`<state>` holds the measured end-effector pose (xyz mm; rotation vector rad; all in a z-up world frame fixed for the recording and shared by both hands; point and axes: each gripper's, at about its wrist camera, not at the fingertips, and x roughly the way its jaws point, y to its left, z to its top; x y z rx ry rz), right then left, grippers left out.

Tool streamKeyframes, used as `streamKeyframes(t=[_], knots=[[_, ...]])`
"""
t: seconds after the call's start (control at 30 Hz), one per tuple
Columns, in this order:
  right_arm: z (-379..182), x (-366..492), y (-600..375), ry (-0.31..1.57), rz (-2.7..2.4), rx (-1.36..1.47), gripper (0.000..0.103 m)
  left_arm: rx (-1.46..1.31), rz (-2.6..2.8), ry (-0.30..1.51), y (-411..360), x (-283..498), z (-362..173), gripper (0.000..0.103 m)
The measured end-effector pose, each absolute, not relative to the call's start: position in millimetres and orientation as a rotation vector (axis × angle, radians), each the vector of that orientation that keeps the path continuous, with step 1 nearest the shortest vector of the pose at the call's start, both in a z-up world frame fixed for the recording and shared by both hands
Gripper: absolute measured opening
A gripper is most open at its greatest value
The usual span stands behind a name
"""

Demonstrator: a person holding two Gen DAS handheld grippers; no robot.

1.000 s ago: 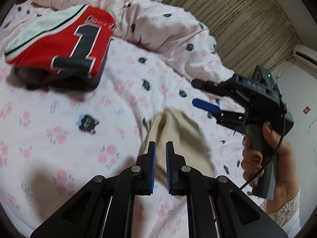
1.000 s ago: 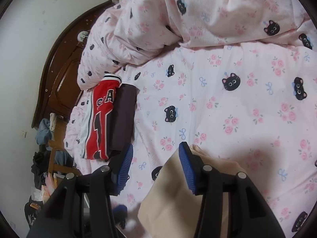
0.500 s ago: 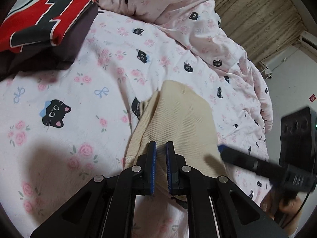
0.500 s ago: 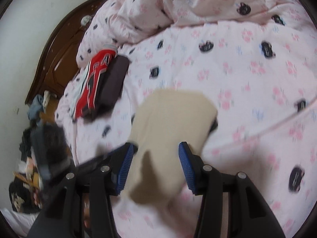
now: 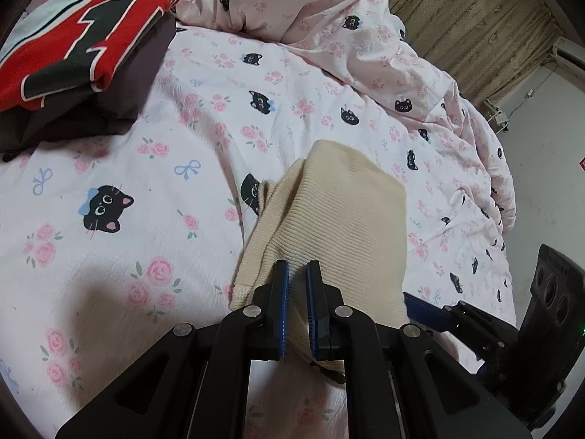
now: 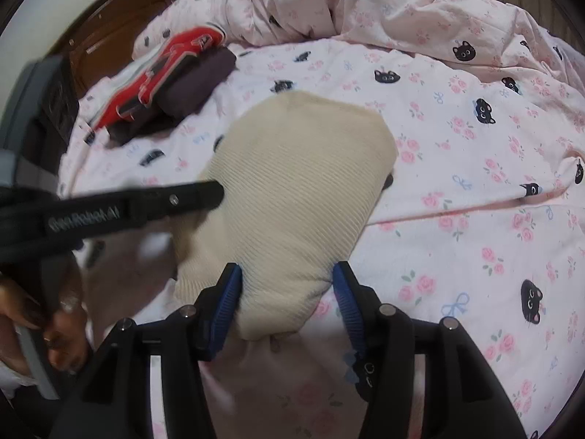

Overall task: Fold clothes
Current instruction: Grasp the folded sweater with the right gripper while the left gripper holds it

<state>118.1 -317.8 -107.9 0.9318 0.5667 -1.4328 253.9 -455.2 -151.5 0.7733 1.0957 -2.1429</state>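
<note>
- Left wrist view shows a stack of folded clothes [image 5: 84, 47] lying on the bed [image 5: 146, 190], well beyond the cream knit top [image 5: 340, 226]: a red jersey with a number on top of a dark garment. Those look finished.
- That cream knit top is the piece in hand. It lies on the bed nearer the cameras than the stack, already narrowed into a compact, roughly rectangular shape.
- Its left claw [image 5: 297, 307] is pressed nearly together, pinching the near edge of the cream knit top between its blue pads.
- Right wrist view has the right claw [image 6: 287, 300] at the same near end of the cream knit top. Its jaws are opening, and the bunched cloth sits between them; the left pad seems to touch it, the right one stands clear.
- My reading: the fold on this top is mostly made, and what is left is to let go, smooth it and perhaps move it to the stack.
- No other unfolded clothes show on the bed; only the rumpled quilt [image 6: 365, 7] lies beyond the cream knit top.
</note>
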Motion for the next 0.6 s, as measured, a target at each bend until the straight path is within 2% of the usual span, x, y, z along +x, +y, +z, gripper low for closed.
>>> streamKeyframes(t=[0.13,0.23,0.37,0.47,0.6], knots=[[-82,103,-316,0.463,-1.42,0.882,0.055,0.713,-2.201,1.082,-459,255,-137,0.008],[-73,102,-326,0.484,-1.412,0.843,0.055,0.692,-2.261,1.069,-472,246,-130,0.008],[-87,103,-351,0.559,-1.344,0.862,0.056,0.799,-2.264,1.018,-487,224,-136,0.009],[-106,104,-358,0.611,-1.33,0.9,0.056,0.858,-2.225,1.048,-494,218,-153,0.008],[-103,100,-353,0.558,-1.344,0.905,0.056,0.867,-2.226,1.037,-492,218,-158,0.009]])
